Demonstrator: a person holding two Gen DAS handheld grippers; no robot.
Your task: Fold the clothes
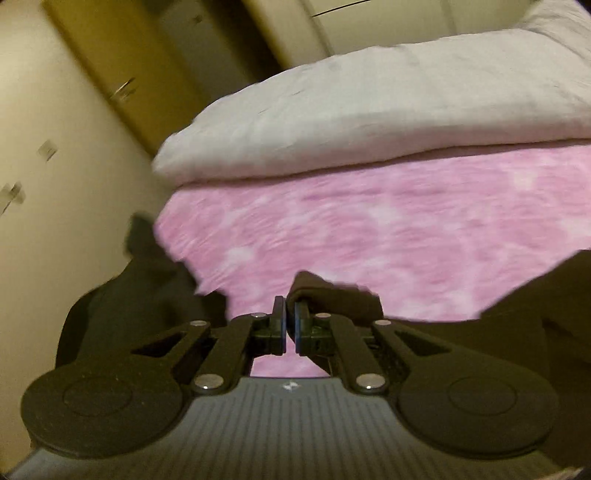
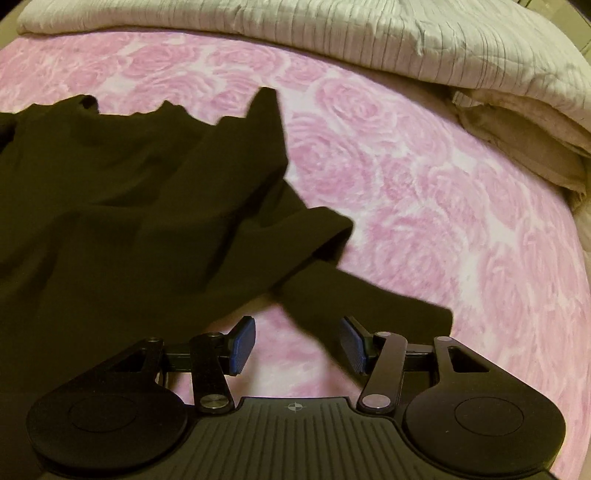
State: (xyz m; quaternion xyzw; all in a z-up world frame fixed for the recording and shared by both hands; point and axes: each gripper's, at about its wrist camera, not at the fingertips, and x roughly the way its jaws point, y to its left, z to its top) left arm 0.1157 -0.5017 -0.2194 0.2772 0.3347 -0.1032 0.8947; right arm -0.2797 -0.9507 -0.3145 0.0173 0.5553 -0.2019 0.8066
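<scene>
Left wrist view only: cream wall with small fittings, a wooden door (image 1: 122, 74) at upper left; the whole frame is smeared by motion blur.
Right wrist view only: sharp focus; rose pattern of the pink bedspread (image 2: 424, 192) legible, and a beige folded blanket (image 2: 517, 147) tucked under the quilt at right.
Both views: pale grey ribbed quilt (image 2: 332, 33) piled across the far side of the bed.
Left gripper (image 1: 290, 325): blue pads together, a fold of dark fabric draped over the right finger and pinched at the tips; cloth trails off to the right edge.
Right gripper (image 2: 295, 345): jaws apart, pads bare, held over the bedspread; one sleeve end lies just ahead of and partly between the fingers, contact cannot be told.
Garment (image 2: 110, 203): black long-sleeved top, lying on the pink bedspread, filling the left half of the right wrist view.
Garment condition: rumpled, not flat; several ridges and one peak standing up near centre; a sleeve (image 2: 362, 299) runs out towards lower right.
Garment colour: uniformly black, no print visible.
</scene>
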